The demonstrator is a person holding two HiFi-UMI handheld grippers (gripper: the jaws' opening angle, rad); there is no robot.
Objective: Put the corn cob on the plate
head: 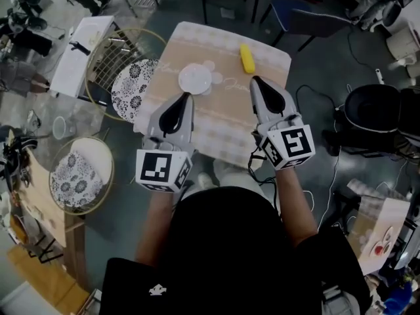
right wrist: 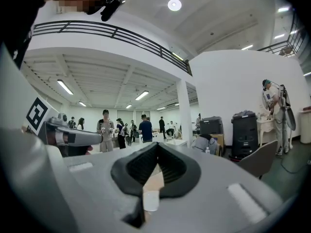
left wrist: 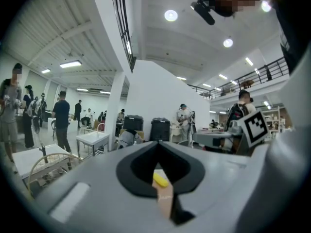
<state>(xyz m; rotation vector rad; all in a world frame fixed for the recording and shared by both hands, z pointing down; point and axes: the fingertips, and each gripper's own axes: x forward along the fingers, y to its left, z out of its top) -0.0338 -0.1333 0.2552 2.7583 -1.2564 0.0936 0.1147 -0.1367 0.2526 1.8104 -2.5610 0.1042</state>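
Holding grey left gripper (head: 186,96) and right gripper (head: 254,79) shut and empty above the beige-clothed table (head: 223,133), seemingly lining up a reach. Pointing the right one toward the yellow corn cob (head: 247,58), lying near, not on, the round white plate (head: 195,79).

Standing here, I can read no word or number. The tablecloth (head: 216,120) carries faint cursive script, too small to make out. The cubes on the left gripper (head: 186,96) and right gripper (head: 253,79) show only black-and-white square patterns.

Corn (left wrist: 161,179): only a yellow end shows through left tongs (left wrist: 156,142); rest hidden. Tabletop (head: 220,126) near edge hidden under left tongs and right tongs (head: 254,79).
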